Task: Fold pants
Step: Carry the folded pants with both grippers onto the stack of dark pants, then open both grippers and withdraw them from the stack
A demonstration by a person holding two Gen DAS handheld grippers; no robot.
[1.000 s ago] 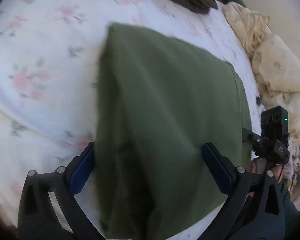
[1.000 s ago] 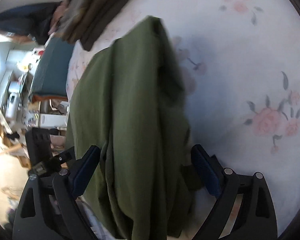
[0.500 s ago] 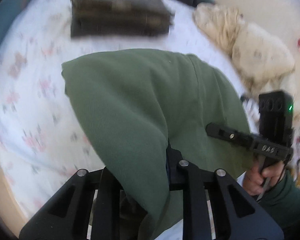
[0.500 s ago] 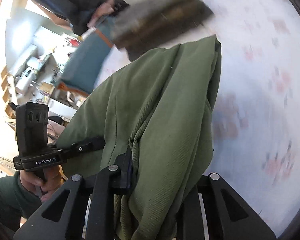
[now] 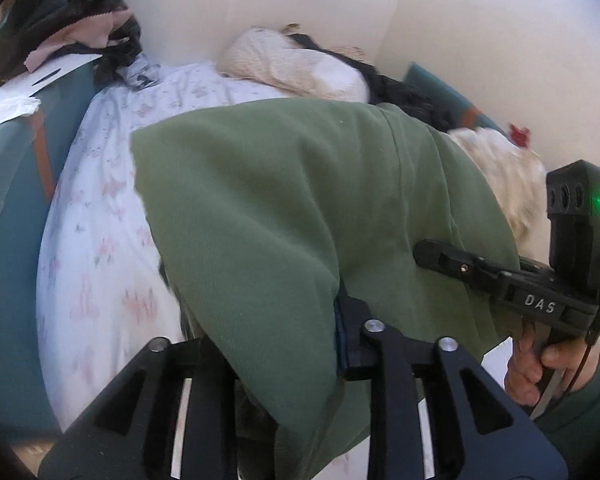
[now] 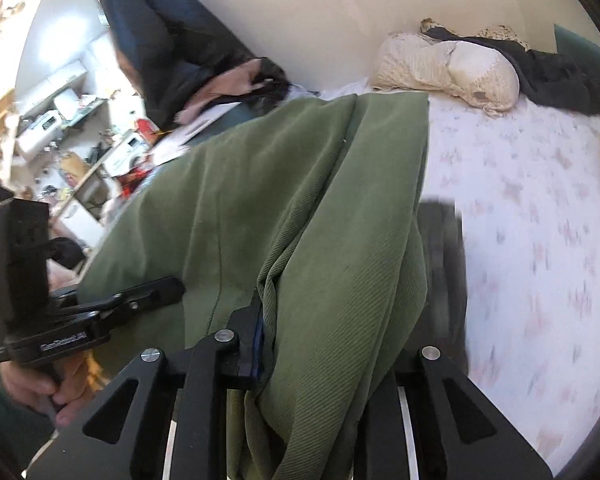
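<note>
The left gripper (image 5: 300, 340) is clamped tight on a fold of the green pants (image 5: 284, 208), its fingers nearly buried under the cloth. The right gripper (image 6: 312, 344) is likewise closed on the pants (image 6: 300, 216), with ribbed fabric bunched between its fingers and spilling down over them. The pants are olive green, soft and thick, already doubled into a broad slab with a seam running along it. They hang lifted between the two grippers above the bed, their long axis running away from the cameras toward the wall. Beneath them lies the floral bedsheet (image 5: 96, 240); a cream pillow (image 6: 452, 68) sits at the far end, near a pile of dark clothes (image 6: 556, 72).
</note>
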